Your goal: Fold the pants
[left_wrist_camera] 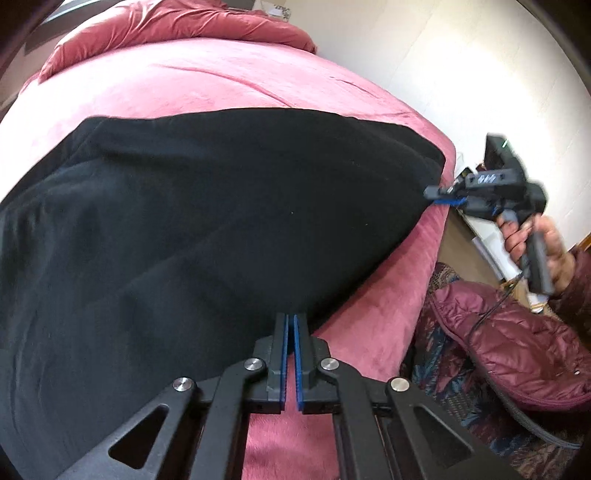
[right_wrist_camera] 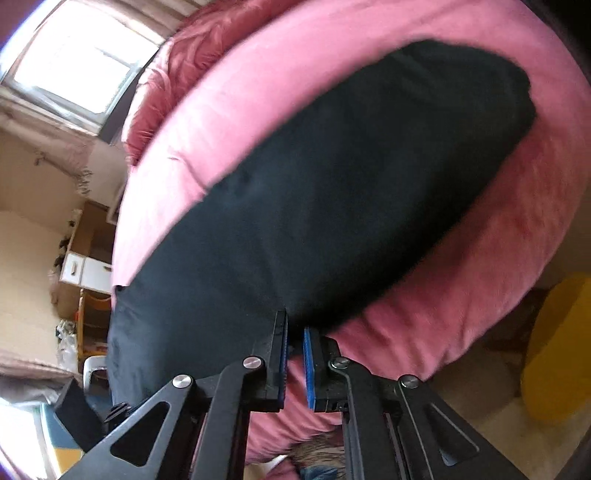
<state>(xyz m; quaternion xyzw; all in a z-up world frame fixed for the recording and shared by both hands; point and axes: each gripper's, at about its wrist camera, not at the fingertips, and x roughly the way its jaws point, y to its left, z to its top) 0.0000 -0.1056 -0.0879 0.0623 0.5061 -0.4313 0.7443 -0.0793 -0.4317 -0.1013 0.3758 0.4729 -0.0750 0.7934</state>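
The black pants lie spread across a pink bed cover. My left gripper is shut on the near edge of the pants, its blue pads pressed together. My right gripper appears at the right in the left wrist view, held by a hand, its tips at the pants' right corner by the bed edge. In the right wrist view the pants stretch away, and my right gripper has its jaws narrowly apart with the pants' edge between them.
A rumpled red duvet lies at the bed's far end. A maroon puffer jacket sits below the bed's right side. A window, cabinets and a yellow object surround the bed.
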